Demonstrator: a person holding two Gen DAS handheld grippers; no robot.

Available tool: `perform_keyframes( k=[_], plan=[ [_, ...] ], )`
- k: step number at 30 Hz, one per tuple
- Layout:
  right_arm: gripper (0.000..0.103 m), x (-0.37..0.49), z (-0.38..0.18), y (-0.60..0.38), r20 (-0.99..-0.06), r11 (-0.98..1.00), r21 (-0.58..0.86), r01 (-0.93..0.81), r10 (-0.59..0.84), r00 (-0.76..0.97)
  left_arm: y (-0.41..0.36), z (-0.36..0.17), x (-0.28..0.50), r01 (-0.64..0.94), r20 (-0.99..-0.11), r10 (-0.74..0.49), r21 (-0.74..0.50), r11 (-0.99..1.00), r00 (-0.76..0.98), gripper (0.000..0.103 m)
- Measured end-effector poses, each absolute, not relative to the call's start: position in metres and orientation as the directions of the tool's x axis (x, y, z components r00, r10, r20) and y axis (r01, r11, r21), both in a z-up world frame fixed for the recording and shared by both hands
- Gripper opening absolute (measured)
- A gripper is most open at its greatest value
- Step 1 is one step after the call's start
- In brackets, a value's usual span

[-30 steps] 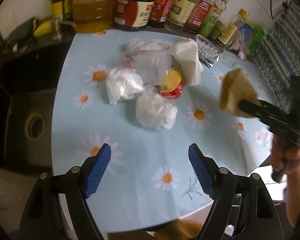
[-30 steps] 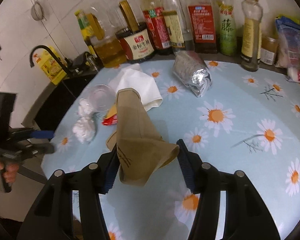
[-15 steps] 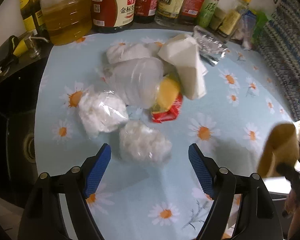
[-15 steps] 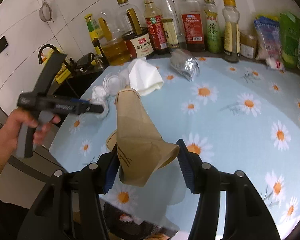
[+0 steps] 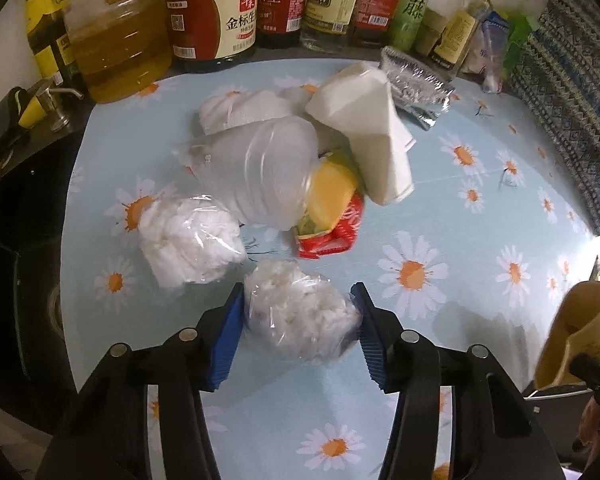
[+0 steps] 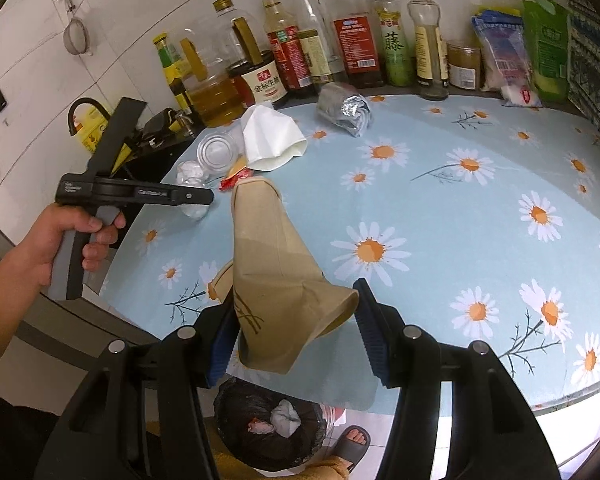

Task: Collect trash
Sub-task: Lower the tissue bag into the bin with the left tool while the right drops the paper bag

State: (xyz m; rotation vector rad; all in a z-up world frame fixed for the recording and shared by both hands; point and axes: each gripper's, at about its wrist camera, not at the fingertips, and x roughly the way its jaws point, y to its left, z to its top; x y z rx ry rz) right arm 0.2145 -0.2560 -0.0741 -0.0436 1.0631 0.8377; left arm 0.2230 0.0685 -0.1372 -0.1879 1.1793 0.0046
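My left gripper (image 5: 299,322) points steeply down at the table, and its jaws have just been closing: the blue pads (image 5: 229,336) now press both sides of a small clear plastic bag stuffed with white crumpled tissue (image 5: 300,316), which sits on the pale blue daisy-print tablecloth (image 5: 440,208). Just beyond it to the left lies a second white tissue bundle in clear film (image 5: 190,240). Farther ahead sit an overturned clear plastic cup (image 5: 268,172), a red and yellow snack wrapper (image 5: 332,220), a folded white paper napkin (image 5: 372,136) and a crinkled silver foil packet (image 5: 416,80). A row of oil and sauce bottles (image 5: 212,20) stands at the far edge.

My right gripper (image 6: 296,326) is clamped on a crushed brown paper cup (image 6: 276,272), held off the table's near edge. Directly below it a black-lined trash bin (image 6: 268,428) stands on the floor. To its left my hand (image 6: 66,240) grips the other tool's handle.
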Motion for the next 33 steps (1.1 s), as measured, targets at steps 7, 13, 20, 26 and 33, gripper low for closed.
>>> perform_keyframes(
  k=[7, 13, 20, 26, 33],
  plan=[
    [0.055, 0.211, -0.070, -0.255, -0.779, 0.687, 0.344, -0.640, 0.590, 0.214, 0.062, -0.122, 0.205, -0.100, -0.902, -0.097, -0.152, 0.983, 0.421, 0.050],
    [0.055, 0.206, -0.070, -0.250, -0.776, 0.661, 0.354, -0.661, 0.602, 0.187, 0.054, -0.112, 0.170, -0.105, -0.887, -0.129, -0.194, 0.975, 0.443, 0.050],
    [0.055, 0.191, -0.071, -0.234, -0.780, 0.604, 0.359, -0.711, 0.613, 0.128, 0.040, -0.103, 0.121, -0.104, -0.868, -0.159, -0.233, 0.967, 0.470, 0.050],
    [0.055, 0.172, -0.073, -0.222, -0.780, 0.551, 0.372, -0.747, 0.622, 0.070, 0.030, -0.100, 0.079, -0.134, -0.854, -0.177, -0.274, 0.952, 0.488, 0.050],
    [0.055, 0.146, -0.075, -0.206, -0.776, 0.467, 0.400, -0.789, 0.631, -0.020, 0.019, -0.102, 0.029, -0.175, -0.842, -0.186, -0.312, 0.934, 0.507, 0.050]
  ],
)
